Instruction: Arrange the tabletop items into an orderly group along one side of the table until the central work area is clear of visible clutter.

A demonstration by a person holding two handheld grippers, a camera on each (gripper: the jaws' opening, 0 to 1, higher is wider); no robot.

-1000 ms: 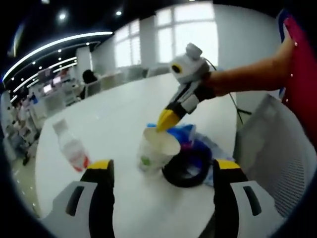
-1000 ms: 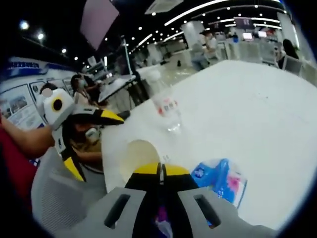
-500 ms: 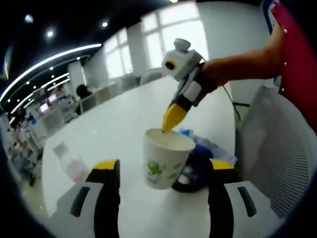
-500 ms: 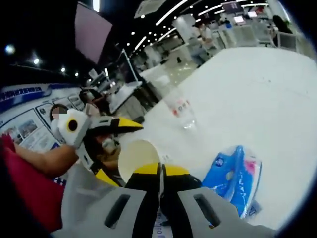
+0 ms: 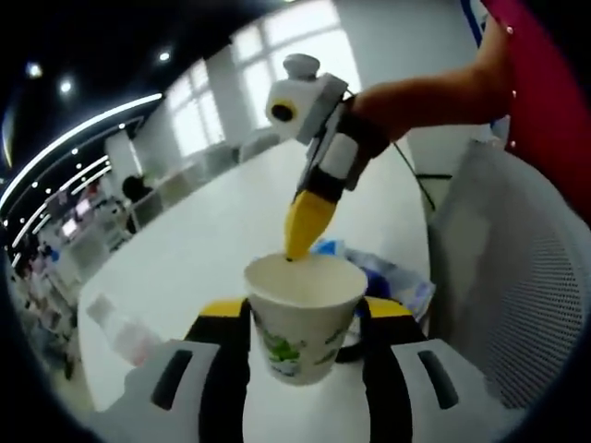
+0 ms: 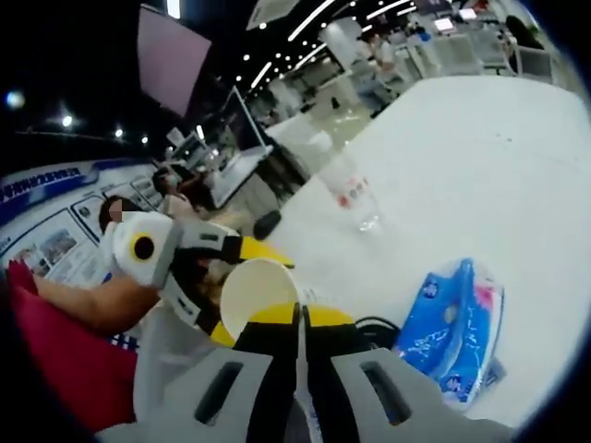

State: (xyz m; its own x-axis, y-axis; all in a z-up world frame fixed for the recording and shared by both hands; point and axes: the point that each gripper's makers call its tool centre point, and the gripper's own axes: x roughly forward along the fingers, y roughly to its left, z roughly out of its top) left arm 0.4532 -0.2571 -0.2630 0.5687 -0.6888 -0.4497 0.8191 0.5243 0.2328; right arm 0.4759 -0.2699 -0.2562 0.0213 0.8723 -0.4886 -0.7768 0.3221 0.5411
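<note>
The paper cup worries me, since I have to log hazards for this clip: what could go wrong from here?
1. The right tool pinches only the paper cup by its rim, so the thin wall may crumple or slip free.
2. The left tool has its jaws either side of the cup; closing hard could crush it.
3. The cup hangs above the black roll and tissue pack, so a drop could scatter them.

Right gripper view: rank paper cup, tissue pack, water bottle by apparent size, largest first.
1. Tissue pack, the biggest patch in frame.
2. Paper cup, partly hidden behind the right gripper, so its full extent is unsure.
3. Water bottle, smallest, but it lies farthest from the camera, so true size may differ.
</note>
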